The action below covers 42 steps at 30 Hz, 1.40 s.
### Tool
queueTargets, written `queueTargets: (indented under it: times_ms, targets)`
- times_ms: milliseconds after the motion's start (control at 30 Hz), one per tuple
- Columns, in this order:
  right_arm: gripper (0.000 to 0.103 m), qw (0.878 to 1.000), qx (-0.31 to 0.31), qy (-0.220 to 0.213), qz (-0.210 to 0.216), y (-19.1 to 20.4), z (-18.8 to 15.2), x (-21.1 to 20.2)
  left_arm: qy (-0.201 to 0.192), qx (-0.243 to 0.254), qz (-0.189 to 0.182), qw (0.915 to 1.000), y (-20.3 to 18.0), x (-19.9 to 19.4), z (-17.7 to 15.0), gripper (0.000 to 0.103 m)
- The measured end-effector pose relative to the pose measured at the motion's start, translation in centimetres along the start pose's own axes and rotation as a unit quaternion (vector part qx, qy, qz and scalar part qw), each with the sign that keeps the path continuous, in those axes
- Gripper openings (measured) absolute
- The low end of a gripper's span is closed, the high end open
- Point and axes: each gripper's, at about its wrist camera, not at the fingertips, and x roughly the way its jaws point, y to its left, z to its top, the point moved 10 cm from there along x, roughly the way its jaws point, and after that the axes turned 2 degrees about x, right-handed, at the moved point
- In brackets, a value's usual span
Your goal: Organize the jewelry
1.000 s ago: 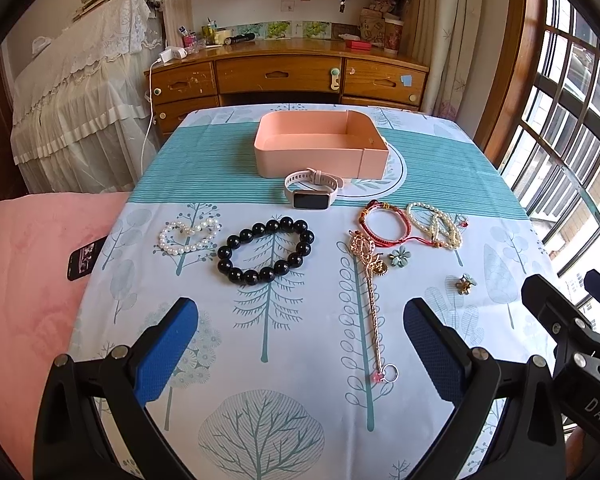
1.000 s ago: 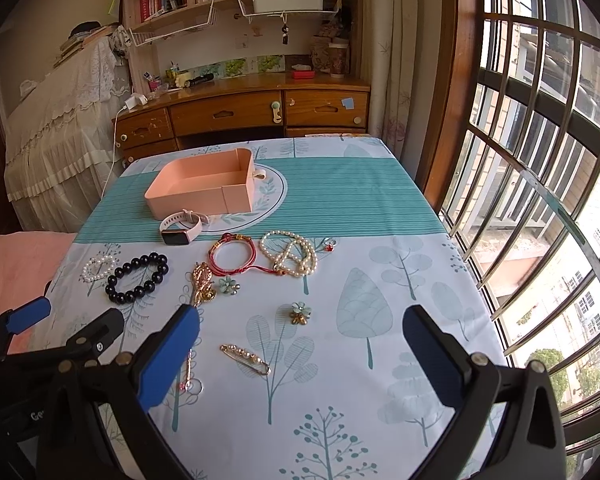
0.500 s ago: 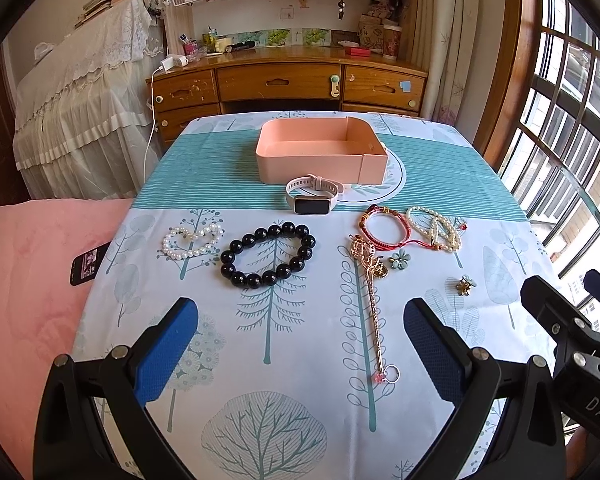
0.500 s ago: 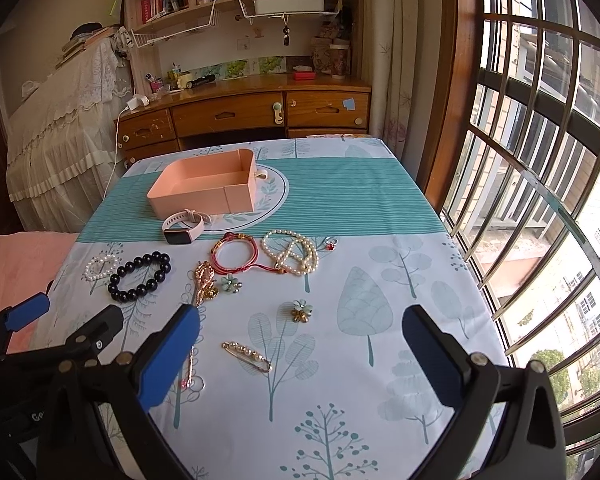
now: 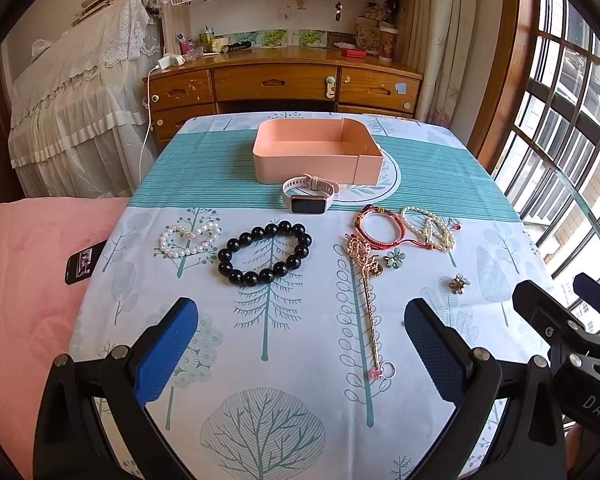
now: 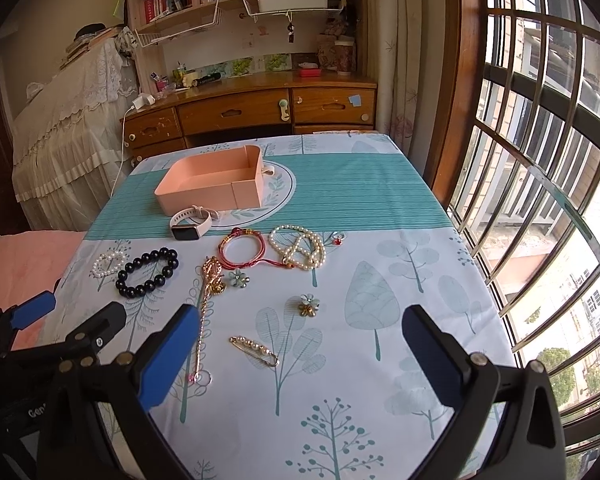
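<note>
An empty pink box (image 5: 317, 152) (image 6: 212, 186) stands at the far middle of the table. In front of it lie a white smartwatch (image 5: 308, 199), a small pearl bracelet (image 5: 188, 237), a black bead bracelet (image 5: 265, 253), a long gold hairpin (image 5: 366, 280), a red cord bracelet (image 5: 376, 227), a pearl necklace (image 5: 430, 227) and two flower brooches (image 5: 395, 258) (image 5: 459, 283). A pearl pin (image 6: 255, 350) lies nearest the right gripper. My left gripper (image 5: 300, 344) and right gripper (image 6: 300, 352) both hover open over the near table edge, holding nothing.
The table wears a tree-print cloth (image 5: 268, 360). A pink blanket (image 5: 28, 280) with a black phone (image 5: 82, 265) lies on the left. A wooden desk (image 5: 280, 84) stands behind the table, a barred window (image 6: 540, 160) on the right.
Both cameras have tilted up and pulled back slightly, so the table sits lower in view. No jewelry has moved and both grippers stay open.
</note>
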Motion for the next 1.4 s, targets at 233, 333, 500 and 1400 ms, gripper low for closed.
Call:
queueTargets:
  times_ms: [233, 333, 500, 1400]
  targets:
    - [0.101, 0.999, -0.007, 0.032, 0.026, -0.1, -0.3, 1.3, 0.018, 0.035, 0.014, 0.9991, 0.5, 0.4, 0.3, 0.102]
    - [0.094, 0.998, -0.013, 0.056, 0.030, -0.6, -0.2, 2.4, 0.020, 0.047, 0.009, 0.9986, 0.9, 0.6, 1.0, 0.102]
    - [0.083, 0.995, -0.021, 0.093, 0.031, -2.2, 1.0, 4.2, 0.033, 0.074, 0.013, 0.9966, 2.6, 1.7, 3.2, 0.102]
    - [0.057, 0.953, -0.046, 0.272, 0.129, 10.8, 6.1, 20.2, 0.201, 0.060, -0.017, 0.9776, 12.0, 15.3, 7.5, 0.096]
